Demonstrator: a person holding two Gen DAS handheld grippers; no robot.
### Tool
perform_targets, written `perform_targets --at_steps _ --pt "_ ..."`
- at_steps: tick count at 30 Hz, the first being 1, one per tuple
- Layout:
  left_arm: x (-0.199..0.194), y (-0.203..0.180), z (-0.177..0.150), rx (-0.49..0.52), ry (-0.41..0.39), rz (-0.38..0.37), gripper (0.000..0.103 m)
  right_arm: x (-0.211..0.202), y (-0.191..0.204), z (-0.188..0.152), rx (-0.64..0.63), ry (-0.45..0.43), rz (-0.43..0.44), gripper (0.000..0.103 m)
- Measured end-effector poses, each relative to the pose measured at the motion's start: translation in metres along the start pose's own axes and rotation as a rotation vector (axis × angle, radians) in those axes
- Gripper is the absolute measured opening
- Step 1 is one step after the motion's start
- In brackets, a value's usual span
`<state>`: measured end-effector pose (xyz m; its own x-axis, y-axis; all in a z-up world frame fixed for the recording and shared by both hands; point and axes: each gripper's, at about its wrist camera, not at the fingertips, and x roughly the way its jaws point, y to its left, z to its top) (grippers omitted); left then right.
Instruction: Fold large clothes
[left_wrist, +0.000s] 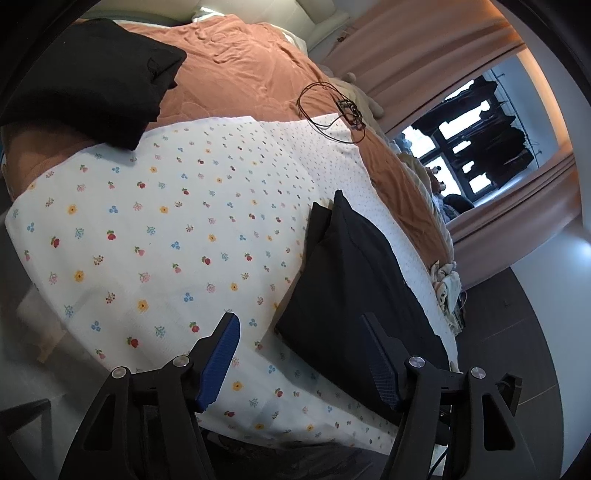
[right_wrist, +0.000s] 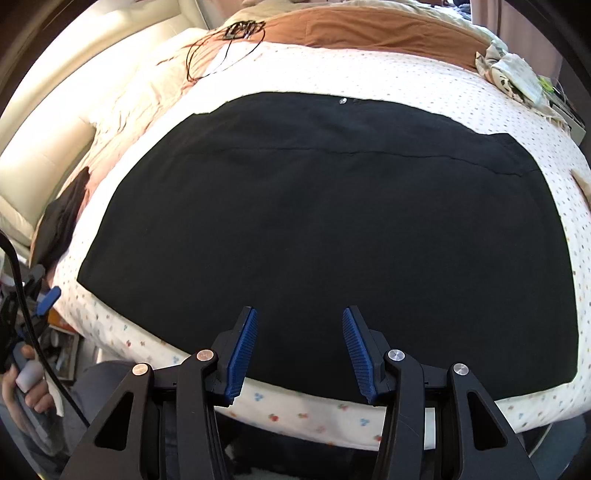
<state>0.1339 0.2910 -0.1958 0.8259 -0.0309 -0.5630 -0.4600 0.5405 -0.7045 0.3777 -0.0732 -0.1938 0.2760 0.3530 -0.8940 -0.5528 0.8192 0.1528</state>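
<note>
Blue ribbed pads lined both pairs of tongs, and each pair stood spread with nothing between its fingers. From the right wrist view, the right gripper (right_wrist: 297, 350) hung above the near hem of a black garment (right_wrist: 332, 229), which lay flat and wide on a white flowered sheet (right_wrist: 295, 410). A strip of sheet showed between that hem and the bed's near edge, and wider bare sheet ran along the garment's right side. At the far left a hand (right_wrist: 26, 384) gripped the left tool's handle, well apart from the garment.

From the left wrist view, the left gripper (left_wrist: 299, 362) hovered over bare flowered sheet, its right finger just beside the garment's left edge (left_wrist: 354, 288). Leftward and ahead the sheet lay open and flat. Beyond it an orange cover (left_wrist: 236, 66) spread to the headboard, with a second black cloth (left_wrist: 92, 81) heaped at its far left and a looped black cord (left_wrist: 332, 107) lying near the sheet's far edge
</note>
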Motion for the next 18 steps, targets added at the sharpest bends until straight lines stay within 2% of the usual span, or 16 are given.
perform_targets --at_steps 5,8,14,18 --pt "0.001 0.007 -0.001 -0.023 0.023 0.003 0.064 0.019 0.011 -0.008 -0.027 0.044 -0.041 0.049" --pt "0.006 0.003 0.0 -0.019 0.035 0.011 0.063 0.032 0.008 -0.004 0.01 0.064 -0.049 0.049" --pt "0.022 -0.009 0.002 -0.026 0.067 0.029 0.063 0.051 0.007 0.023 0.012 0.069 -0.068 0.04" --pt "0.039 -0.012 0.0 -0.051 0.108 0.039 0.054 0.065 -0.004 0.054 0.04 0.07 -0.074 0.033"
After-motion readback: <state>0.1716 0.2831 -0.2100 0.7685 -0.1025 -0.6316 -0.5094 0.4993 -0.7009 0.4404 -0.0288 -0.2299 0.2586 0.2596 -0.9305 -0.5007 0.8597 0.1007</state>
